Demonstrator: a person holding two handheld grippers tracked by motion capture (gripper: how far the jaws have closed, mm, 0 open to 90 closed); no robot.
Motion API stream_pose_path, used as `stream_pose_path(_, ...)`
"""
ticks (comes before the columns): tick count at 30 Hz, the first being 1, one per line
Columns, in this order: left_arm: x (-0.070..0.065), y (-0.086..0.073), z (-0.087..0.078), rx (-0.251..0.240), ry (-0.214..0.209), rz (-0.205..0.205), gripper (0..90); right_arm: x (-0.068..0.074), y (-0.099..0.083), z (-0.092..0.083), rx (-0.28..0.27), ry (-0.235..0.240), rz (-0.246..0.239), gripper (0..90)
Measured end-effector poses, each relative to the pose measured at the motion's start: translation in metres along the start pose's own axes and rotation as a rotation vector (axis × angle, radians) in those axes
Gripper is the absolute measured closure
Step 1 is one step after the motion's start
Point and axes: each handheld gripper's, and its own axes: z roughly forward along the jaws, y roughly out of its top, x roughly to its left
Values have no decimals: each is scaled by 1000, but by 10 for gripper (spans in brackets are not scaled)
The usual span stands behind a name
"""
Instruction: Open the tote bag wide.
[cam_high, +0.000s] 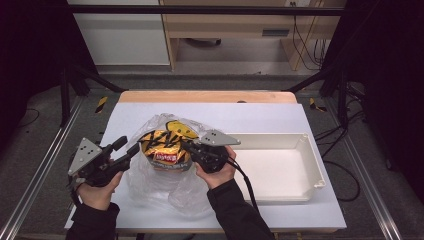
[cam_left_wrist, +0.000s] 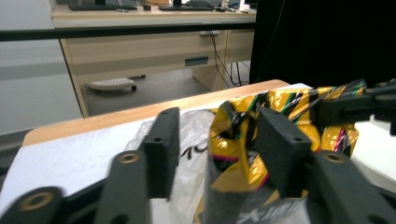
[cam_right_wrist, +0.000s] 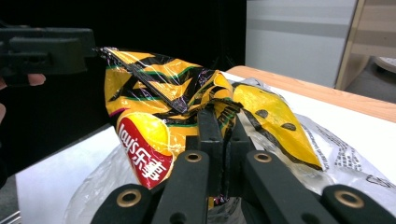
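A yellow and black chip bag (cam_high: 165, 147) is held up over a crumpled clear plastic bag (cam_high: 160, 187) on the white table. My right gripper (cam_high: 186, 146) is shut on the chip bag's right edge; in the right gripper view its jaws (cam_right_wrist: 219, 116) pinch a fold of the chip bag (cam_right_wrist: 154, 121). My left gripper (cam_high: 129, 146) is at the bag's left side with its jaws apart. In the left gripper view the chip bag (cam_left_wrist: 243, 135) lies between the open jaws (cam_left_wrist: 217, 126), close to the right one.
A white rectangular tray (cam_high: 310, 150) lies on the table to the right of the bags. The white table top (cam_high: 225, 115) ends in a wooden edge at the back. Metal frame rails run along both sides.
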Motion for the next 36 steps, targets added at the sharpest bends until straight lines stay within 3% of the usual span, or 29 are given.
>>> stream_pose_path(6,18,-13,-5,38,40,-15,358,1,5,-3,-23,19,7,900)
stream_pose_path(11,27,-26,1,82,56,-23,310,3,10,-8,-44,46,14,900)
stream_pose_path(15,33,-36,5,102,67,-36,368,6,15,-11,-59,63,13,900)
stream_pose_path(18,35,-42,6,126,85,-13,411,8,20,-15,-71,75,6,899)
stream_pose_path(23,37,-48,7,114,114,34,458,13,29,-22,-86,91,2,899)
stream_pose_path(29,40,-53,10,157,96,-5,457,21,40,-24,-99,122,3,899)
stream_pose_path(36,46,-56,9,164,137,-13,460,32,45,-22,-110,169,0,899)
